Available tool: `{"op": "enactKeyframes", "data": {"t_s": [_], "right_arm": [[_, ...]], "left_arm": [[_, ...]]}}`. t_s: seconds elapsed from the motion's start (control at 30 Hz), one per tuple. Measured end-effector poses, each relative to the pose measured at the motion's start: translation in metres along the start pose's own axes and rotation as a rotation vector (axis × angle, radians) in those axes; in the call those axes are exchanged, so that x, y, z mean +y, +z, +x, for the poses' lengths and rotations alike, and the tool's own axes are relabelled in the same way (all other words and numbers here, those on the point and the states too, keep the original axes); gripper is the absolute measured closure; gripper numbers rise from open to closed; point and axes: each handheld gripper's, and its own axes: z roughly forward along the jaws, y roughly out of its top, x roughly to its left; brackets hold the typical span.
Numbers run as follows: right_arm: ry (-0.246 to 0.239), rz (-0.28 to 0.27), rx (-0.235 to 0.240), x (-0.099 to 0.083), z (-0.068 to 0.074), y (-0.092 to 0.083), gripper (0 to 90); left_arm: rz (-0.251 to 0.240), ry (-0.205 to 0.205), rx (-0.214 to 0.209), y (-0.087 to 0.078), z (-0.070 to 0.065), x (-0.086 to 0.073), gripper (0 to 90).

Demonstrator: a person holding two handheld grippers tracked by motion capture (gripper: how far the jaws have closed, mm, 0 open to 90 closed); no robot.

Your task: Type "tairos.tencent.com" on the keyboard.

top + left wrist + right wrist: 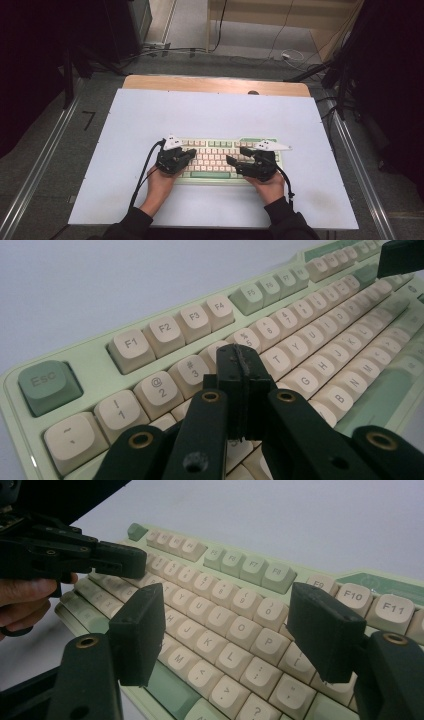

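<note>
One keyboard [220, 159], pale green with cream keys, lies in the lower middle of the high view on the white counter [150, 120], its long axis running left to right across the frame, parallel to the counter's near edge. Both claws hang over it from the near side: the left claw [189, 153] over its left half, the right claw [234, 161] over its right half, each hand reaching up from the bottom of the frame.

The left claw [240, 371] is clenched, its two pads pressed flat together with nothing between them, and the joined tip points down at the upper letter and number rows, roughly about the 4 and R keys; it is probably set to press a key as a single finger. The keys lie directly below and ahead of that tip.

The right claw [227, 622] is released, its jaws standing wide apart above the O, P and L keys, grasping nothing.

The left gripper view gives the key legends and the shut pads, which the high view blurs; the right gripper view shows the left claw [142, 562] hovering over the number row at upper left.
</note>
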Motion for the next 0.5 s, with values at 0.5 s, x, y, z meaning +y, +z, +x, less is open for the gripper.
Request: {"op": "enactKeyframes", "data": {"t_s": [0.5], "right_arm": [[-0.013, 0.010, -0.008, -0.001, 0.001, 0.001, 30.0]], "left_arm": [[-0.158, -0.043, -0.021, -0.025, 0.005, 0.007, 61.1]]}}
